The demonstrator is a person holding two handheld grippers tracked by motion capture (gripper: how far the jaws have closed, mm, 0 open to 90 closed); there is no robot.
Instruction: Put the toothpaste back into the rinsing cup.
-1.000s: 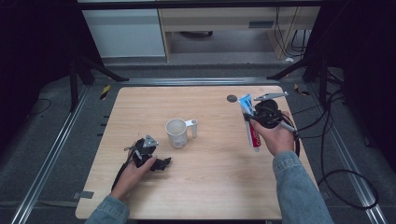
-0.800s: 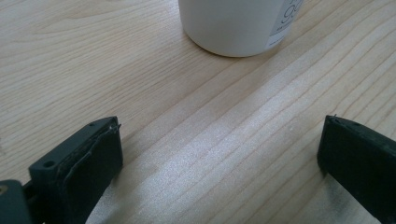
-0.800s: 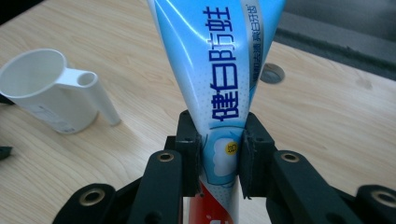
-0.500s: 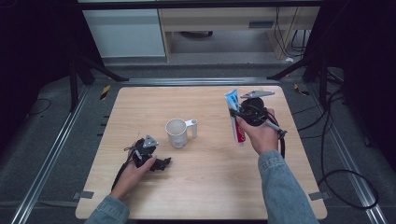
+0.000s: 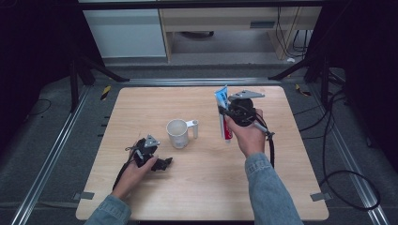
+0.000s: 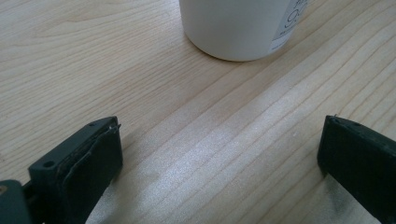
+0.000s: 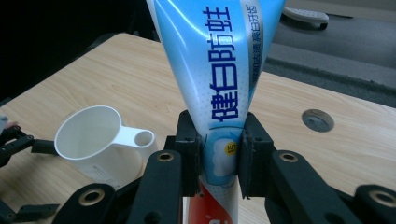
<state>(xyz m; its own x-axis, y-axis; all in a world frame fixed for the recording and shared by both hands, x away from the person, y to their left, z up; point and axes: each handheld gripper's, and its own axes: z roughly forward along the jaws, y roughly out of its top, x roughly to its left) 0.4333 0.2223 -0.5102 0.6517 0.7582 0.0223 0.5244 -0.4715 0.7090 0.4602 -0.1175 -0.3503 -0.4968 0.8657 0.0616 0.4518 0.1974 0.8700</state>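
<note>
A blue, white and red toothpaste tube (image 5: 223, 112) stands nearly upright in the air above the table's right half, crimped end up. My right gripper (image 5: 228, 115) is shut on it; in the right gripper view the two jaws pinch the tube (image 7: 219, 116) at its lower middle. A white mug (image 5: 179, 133) with a side handle stands upright at the table's centre, to the left of the tube, also seen as the mug (image 7: 95, 140). My left gripper (image 5: 162, 163) rests low on the wood at the front left, open, with the mug's base (image 6: 238, 28) ahead of its jaws.
The light wooden table (image 5: 141, 108) has a round cable grommet (image 7: 318, 120) near its far right corner. Metal rails run along the floor on both sides. Cables trail on the floor to the right. A cabinet and shelf stand beyond the far edge.
My right gripper has carried the toothpaste tube leftward from the table's right edge toward the mug. The left gripper has stayed put.
</note>
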